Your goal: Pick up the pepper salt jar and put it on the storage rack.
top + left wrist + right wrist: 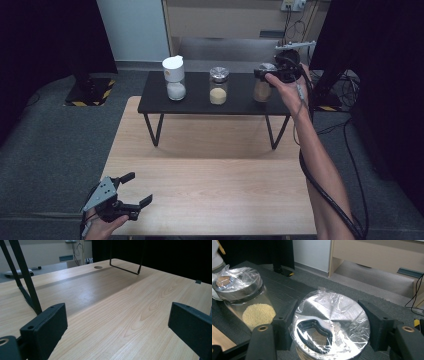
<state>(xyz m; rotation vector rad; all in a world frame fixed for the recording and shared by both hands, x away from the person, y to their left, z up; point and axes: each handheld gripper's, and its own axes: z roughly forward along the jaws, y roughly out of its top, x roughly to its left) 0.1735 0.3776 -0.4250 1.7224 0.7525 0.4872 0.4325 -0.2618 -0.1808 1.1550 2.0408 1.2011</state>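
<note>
Three jars stand in a row on a low black shelf (200, 102). The left jar (175, 80) has a white cap and white powder. The middle jar (218, 87) (249, 300) has a metal lid and pale yellow grains. The right jar (262, 89) holds brownish contents. Its metal lid (337, 315) is wrapped in clear film. My right gripper (267, 75) (328, 307) reaches over the shelf's right end, and its jaws press against both sides of that lid. My left gripper (140, 188) (117, 315) hovers open above the wooden table (215, 175) at its near left corner, holding nothing.
The shelf stands on thin black wire legs (27, 285) across the table's far half. A round cable hole (98, 267) sits near the table's far edge. Grey carpet surrounds the table, and cables lie on the floor at the right.
</note>
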